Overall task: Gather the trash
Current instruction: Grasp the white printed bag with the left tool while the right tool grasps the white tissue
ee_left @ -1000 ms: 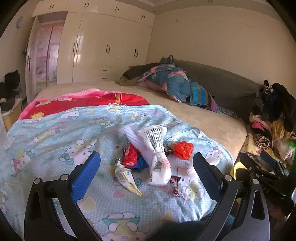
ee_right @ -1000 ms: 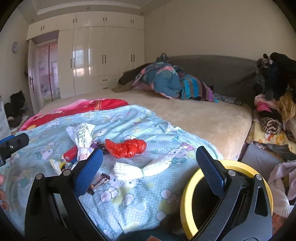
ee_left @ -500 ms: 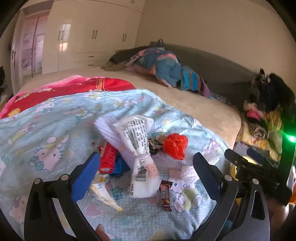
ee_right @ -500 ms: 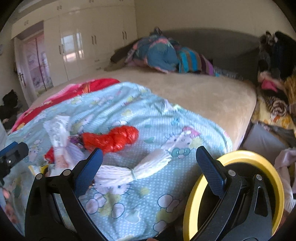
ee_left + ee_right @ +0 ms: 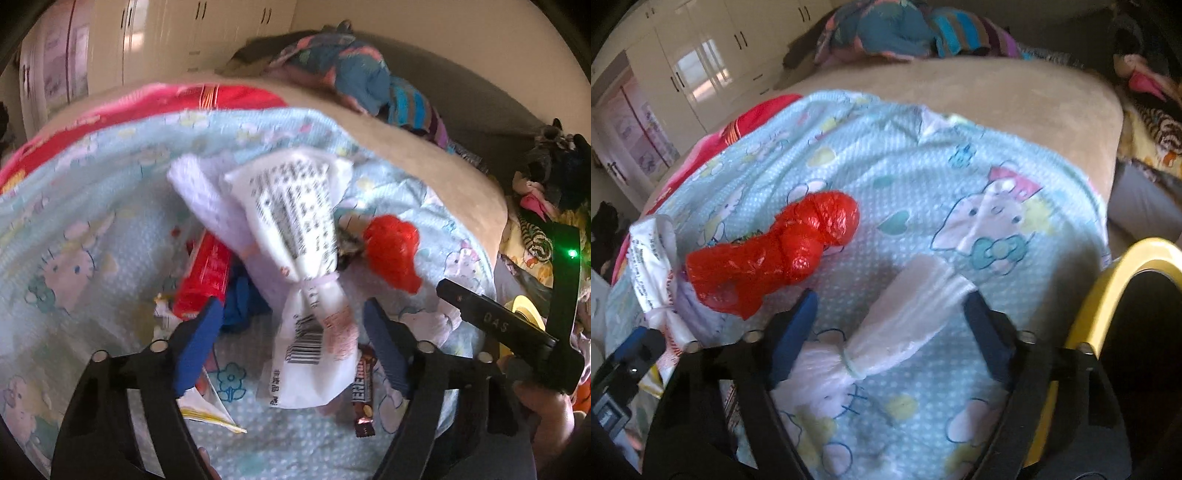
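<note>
Trash lies on a light-blue cartoon blanket (image 5: 916, 166). In the left wrist view a white printed bag (image 5: 295, 229), tied at the waist, runs down between the fingers of my left gripper (image 5: 291, 343). Its jaws are closing and the pads stand clear of the bag. Beside it lie a red packet (image 5: 203, 277), a red plastic bag (image 5: 391, 251) and a brown chocolate wrapper (image 5: 364, 384). My right gripper (image 5: 890, 328) straddles a white knotted plastic bag (image 5: 905, 321). Its jaws are closing too, with no firm pinch showing. The red plastic bag (image 5: 775, 254) lies to its left.
A yellow-rimmed bin (image 5: 1108, 314) stands off the bed's right edge. Beyond the blanket are a beige mattress (image 5: 997, 96), a heap of bedding (image 5: 351, 66) and piled clothes (image 5: 546, 192). A yellow-white wrapper (image 5: 207, 410) lies by my left finger. The other gripper's body (image 5: 495, 325) sits close on the right.
Both grippers have dropped and tipped down toward the trash, which now fills each view. Both pairs of fingers have narrowed around a white bag.
</note>
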Motion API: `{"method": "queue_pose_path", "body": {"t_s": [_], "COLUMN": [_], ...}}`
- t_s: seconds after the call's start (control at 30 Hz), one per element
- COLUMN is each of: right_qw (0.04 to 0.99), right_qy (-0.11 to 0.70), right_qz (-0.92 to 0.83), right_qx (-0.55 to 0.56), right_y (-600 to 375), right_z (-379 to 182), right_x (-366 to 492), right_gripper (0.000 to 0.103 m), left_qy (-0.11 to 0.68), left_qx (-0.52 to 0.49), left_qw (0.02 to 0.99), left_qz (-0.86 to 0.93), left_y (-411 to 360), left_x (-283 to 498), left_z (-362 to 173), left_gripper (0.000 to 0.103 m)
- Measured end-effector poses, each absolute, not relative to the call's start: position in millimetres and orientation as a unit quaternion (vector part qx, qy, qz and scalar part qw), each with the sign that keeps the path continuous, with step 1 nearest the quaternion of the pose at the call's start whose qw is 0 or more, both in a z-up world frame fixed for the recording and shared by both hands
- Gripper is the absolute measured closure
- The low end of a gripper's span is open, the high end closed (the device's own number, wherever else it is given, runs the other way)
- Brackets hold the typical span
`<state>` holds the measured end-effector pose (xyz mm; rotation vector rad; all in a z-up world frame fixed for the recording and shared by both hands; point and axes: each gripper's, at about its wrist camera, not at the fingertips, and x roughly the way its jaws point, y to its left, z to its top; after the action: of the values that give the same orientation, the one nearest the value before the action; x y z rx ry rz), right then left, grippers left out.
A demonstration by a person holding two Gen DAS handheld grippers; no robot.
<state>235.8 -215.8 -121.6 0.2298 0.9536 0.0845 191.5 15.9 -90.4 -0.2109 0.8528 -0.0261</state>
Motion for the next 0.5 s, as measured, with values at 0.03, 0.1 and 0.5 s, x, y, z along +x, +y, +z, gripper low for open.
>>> {"method": "queue_pose_path", "body": {"t_s": [0.03,0.1,0.5], "right_qw": [0.877,0.869,0.890], "right_qy": [0.463,0.477,0.418], "right_qz": [0.044,0.051,0.091], "right_qx": [0.115,0.124,0.154], "right_y": [-215.4,-214.4,-230.1], "right_z": [-125.2,-132.9,-110.0], "right_x": [237.0,238.2,207.9], "right_gripper": [0.054,0.070,0.089], "left_qy": [0.414,0.412,0.368], "left_qx": [-0.105,-0.108,-0.143], "left_qw": [0.904,0.904,0.918], "left_qz": [-0.015,-0.021,-0.045], "left_y": [16.4,16.7,24.4], "left_x": [192.7,190.4,160.4], "left_z": [-92.3,-92.6,-69.6], "left_gripper": [0.038,0.046,0.076]}}
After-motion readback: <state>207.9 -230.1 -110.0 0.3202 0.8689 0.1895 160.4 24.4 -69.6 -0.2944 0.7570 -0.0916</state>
